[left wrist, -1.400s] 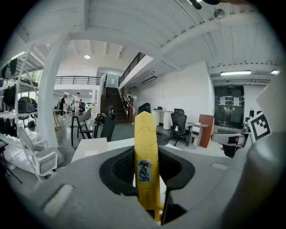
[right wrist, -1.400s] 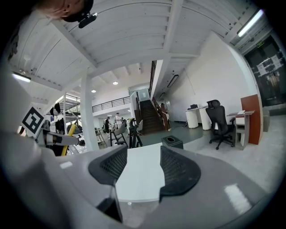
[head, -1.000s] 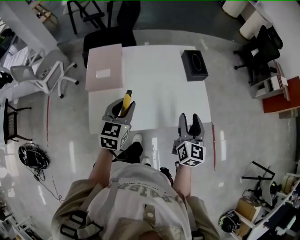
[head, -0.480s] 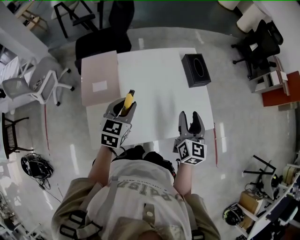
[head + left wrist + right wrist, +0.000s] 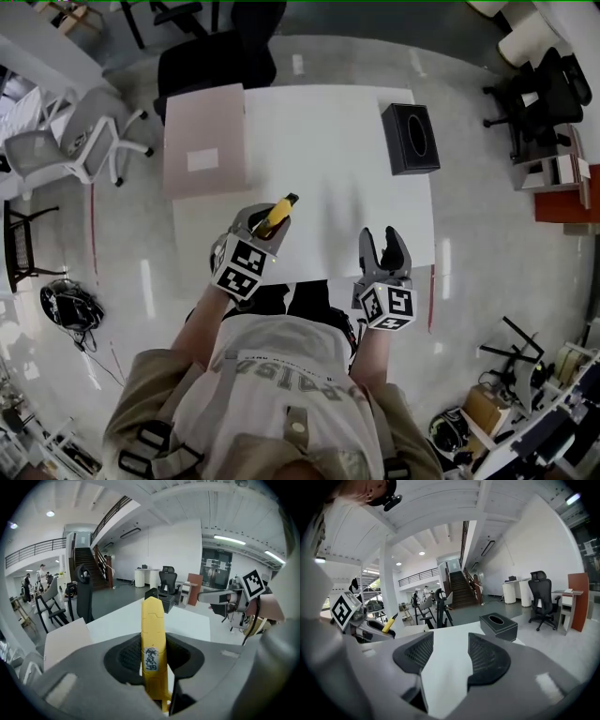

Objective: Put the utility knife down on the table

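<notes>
Left gripper (image 5: 153, 654): we are seeing its dark pads clamping both flanks of the yellow utility knife (image 5: 153, 620), which is sitting in the jaws, not on the table.
Left gripper view alone: it is showing us a small printed sticker on the knife's body.
Right gripper (image 5: 450, 654): we are finding its jaws apart, with only white tabletop behind the gap.
Right gripper view alone: it is catching the knife side-on at the left edge of the frame.
Head view alone: it is giving us both grippers over the lower edge of the white table (image 5: 328, 141), the knife's tip pointing up and right.
Farther out: we are noting a pink sheet (image 5: 203, 141) at the table's upper left and a black tissue box (image 5: 412, 139) at its upper right.
</notes>
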Motion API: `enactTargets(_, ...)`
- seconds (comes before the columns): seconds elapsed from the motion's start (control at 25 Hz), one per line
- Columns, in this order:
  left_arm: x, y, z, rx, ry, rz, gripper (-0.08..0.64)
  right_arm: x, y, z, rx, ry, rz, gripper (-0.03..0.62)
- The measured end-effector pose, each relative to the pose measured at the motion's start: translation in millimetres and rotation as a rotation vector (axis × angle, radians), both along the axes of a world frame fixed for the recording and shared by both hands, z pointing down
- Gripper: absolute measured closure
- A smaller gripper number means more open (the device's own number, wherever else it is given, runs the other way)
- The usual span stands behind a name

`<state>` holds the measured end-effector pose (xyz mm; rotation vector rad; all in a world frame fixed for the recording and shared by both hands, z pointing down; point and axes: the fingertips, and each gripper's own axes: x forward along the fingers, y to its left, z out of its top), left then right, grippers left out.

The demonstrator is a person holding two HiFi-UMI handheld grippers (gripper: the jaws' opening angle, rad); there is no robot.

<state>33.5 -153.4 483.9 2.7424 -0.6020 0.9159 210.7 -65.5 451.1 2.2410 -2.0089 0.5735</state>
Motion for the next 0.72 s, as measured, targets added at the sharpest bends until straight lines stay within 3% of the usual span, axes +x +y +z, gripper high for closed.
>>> enactTargets(0.12,10.8,5.7,14.2,-0.003,-0.057,0.037,0.451,-1.3,-11.8,8.2,-0.011,-0.019,-0.118,0.362)
enactTargets(0.32,24.1,16.9,31.2,0.005,-0.152,0.101,0.451,-24.0,-28.2,11.3,-0.030,-0.030,-0.449,0.362)
enactTargets(0.52,35.5,25.3,48.2,0.014,-0.247,0.181,0.450,-41.9,-42.1,15.0,-0.073,0.037,-0.735,0.362)
enactTargets(0.72,42.3,36.2,64.9,0.018,-0.344,0.274,0.451,-72.7,-43.7,27.2,-0.147,0.165,-1.038,0.362)
